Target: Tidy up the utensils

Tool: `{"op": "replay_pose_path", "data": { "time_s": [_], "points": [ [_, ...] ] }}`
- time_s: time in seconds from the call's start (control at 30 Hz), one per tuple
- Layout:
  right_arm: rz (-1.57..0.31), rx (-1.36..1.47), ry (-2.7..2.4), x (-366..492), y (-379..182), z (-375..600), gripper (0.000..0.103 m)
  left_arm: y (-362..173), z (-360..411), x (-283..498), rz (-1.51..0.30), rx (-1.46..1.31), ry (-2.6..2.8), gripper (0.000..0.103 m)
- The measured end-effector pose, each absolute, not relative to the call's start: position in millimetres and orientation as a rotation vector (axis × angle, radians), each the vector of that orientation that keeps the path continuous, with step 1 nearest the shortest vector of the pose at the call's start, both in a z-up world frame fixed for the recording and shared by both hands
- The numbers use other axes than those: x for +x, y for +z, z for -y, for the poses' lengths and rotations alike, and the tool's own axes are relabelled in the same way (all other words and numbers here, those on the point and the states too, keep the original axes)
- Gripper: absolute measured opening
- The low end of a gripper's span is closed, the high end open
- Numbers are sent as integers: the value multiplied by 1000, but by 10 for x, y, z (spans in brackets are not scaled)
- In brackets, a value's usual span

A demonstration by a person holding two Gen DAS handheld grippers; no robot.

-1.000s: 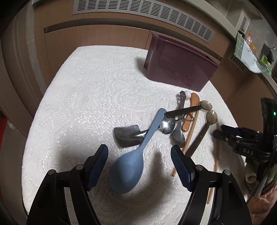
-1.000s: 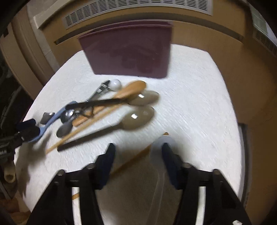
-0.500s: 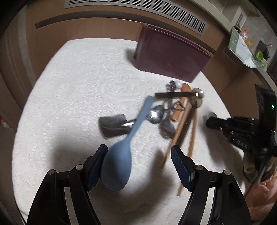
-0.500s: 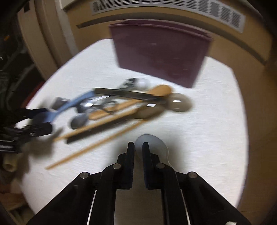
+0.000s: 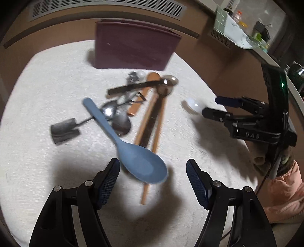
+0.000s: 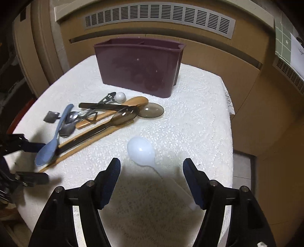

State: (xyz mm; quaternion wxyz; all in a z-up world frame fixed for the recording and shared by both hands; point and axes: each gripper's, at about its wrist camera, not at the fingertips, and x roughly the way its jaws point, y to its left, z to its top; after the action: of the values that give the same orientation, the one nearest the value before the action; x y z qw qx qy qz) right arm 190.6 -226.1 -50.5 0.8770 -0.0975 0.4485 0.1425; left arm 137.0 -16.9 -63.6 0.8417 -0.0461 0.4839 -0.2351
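Note:
A blue spoon [image 5: 131,148] lies on the white cloth, its bowl between the fingers of my open left gripper [image 5: 153,180]. It also shows in the right wrist view [image 6: 51,144]. A white rice paddle [image 6: 141,150] lies flat in front of my open right gripper [image 6: 152,182], its handle running under the right finger. A pile of wooden, dark and metal utensils [image 6: 106,115] lies behind. A maroon utensil holder [image 6: 138,65] stands at the back; it also shows in the left wrist view [image 5: 133,49].
The table with its white lace cloth [image 6: 190,114] ends close on the right and front. Wooden cabinets with a vent grille [image 6: 157,17] stand behind. My right gripper appears in the left wrist view [image 5: 210,108].
My right gripper was shut half a second ago and has opened; the white paddle lies on the cloth. The blue spoon's bowl now lies further right between my left fingers.

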Motion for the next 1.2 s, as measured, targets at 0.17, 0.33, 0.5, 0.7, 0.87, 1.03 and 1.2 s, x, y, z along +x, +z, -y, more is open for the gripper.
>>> {"op": "replay_pose_path", "data": {
  "time_s": [0.17,0.33,0.5,0.7,0.87,1.03,1.2],
  "points": [
    [-965,-262,334,2145,-678,2128,64,-582,-95,1421,-1007,-104,-399,73],
    [-999,-250,368,2190,-691,2064,33,-579,-138,1384,-1012,-67,-393,73],
    [-993,-109,386,2101,-496,2175,33,-583,-234,1501,-997,-84,-340,73],
    [-962,-77,383,1946,-370,2211,33,-569,-468,1679,-970,-61,-270,57],
    [-963,-74,377,1937,-393,2221,33,-693,-555,1811,-1011,31,-248,57],
    [-957,-75,359,1909,-388,2243,33,-749,-614,1679,-1093,-137,-272,57],
    [-953,-92,351,1937,-398,2220,33,-736,-603,1737,-1156,-383,-411,57]
  ]
}}
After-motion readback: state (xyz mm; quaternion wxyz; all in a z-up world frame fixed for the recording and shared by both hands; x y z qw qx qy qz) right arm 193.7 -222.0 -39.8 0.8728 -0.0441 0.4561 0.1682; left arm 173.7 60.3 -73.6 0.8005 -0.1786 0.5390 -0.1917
